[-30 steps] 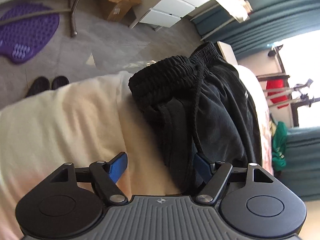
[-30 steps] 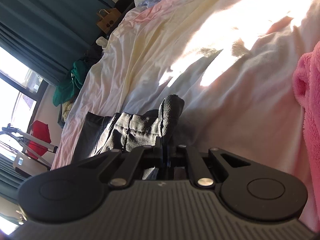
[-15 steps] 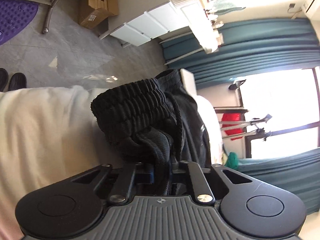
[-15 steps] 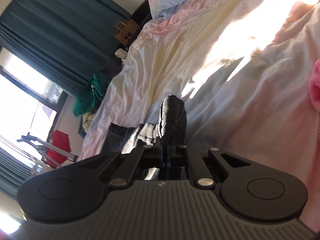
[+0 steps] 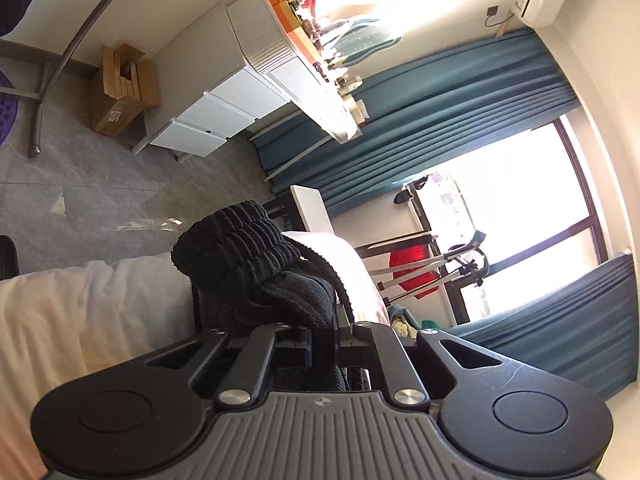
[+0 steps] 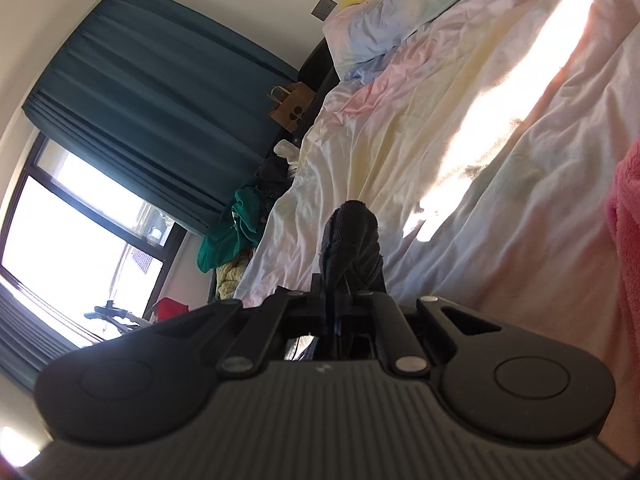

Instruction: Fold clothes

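Bedroom with grey tiled floor and teal curtains in the left wrist view. White drawer unit against the far wall, open cardboard box just beside it on the floor. Bright window at right, red cloth hanging on a metal rack before it. Cream-white bedding across the lower left. Left gripper drawn together and clamped on black sweatpants, ribbed elastic waistband bunched up just ahead of the fingers, black drawstring looping off to its right. Lifted above the bedding, by the look of it, with the rest of the garment hidden below the gripper body.

Rumpled pastel bedding filling most of the right wrist view, a strip of strong sunlight across it. Pale blue pillow at the top, fluffy pink fabric at the right edge. Teal curtains and window at left, brown paper bag and a green garment piled beside the bed. Right gripper pressed shut on a fold of the same black sweatpants, a rounded hump of dark fabric standing up from between the fingers. Cannot tell which part of the garment this fold belongs to.
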`<state>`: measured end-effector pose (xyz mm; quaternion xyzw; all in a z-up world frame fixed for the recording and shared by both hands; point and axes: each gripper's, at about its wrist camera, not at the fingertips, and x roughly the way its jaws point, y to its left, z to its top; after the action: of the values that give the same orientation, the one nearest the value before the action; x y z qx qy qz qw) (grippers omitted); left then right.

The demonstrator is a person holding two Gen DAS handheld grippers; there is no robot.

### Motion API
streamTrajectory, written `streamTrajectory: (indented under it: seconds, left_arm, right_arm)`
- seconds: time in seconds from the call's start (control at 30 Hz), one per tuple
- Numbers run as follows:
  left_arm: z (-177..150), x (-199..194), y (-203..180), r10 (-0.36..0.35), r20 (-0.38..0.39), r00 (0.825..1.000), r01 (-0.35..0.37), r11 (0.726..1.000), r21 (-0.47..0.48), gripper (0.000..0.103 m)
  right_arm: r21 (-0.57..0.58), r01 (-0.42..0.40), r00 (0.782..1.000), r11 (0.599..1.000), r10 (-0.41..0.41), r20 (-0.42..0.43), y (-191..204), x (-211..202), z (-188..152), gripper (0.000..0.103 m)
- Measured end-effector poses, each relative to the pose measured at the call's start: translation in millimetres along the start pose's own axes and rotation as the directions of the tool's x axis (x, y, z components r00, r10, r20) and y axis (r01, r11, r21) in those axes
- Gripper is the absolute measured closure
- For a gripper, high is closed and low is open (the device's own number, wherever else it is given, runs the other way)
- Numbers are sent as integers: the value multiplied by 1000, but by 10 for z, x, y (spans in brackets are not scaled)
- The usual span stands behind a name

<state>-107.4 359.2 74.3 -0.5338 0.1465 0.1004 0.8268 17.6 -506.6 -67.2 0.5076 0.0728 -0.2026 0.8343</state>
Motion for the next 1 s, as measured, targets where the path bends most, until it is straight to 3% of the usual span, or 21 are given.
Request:
streamTrajectory:
  seconds: [0.2,0.3,0.4,0.57,0.7,0.83,1.0]
  left_arm:
    - [241,281,-323,28,5,1000,-28,1000,-12,94]
    - [411,662,-582,46,28,999,-46,999,-16,94]
    - [522,1250,-889,118,83,989,-124,990,65,94]
    - [609,2376,-1164,187,111,976,-201,971,128,94]
    - [559,3320,-1255,251,137,958,-278,930,240,93]
    - [486,4187,-1092,306,132,943,-333,890,313,93]
    - [412,4788,-837,386,89,918,-393,857,332,90]
  right_arm:
    - [-189,-18,1000,982,17,-6,506,189,46,96]
    - [-238,-11,1000,971,8,-13,887,599,45,96]
    - [-285,-2,1000,959,-3,-20,1270,1027,41,96]
    - [-414,95,994,905,-109,-10,1726,2071,-214,96]
    - [-466,121,987,877,-156,-38,1662,2568,-440,96]
    - [-515,140,977,846,-202,-65,1579,3046,-664,96]
    - [-574,160,961,803,-260,-96,1475,3643,-944,95]
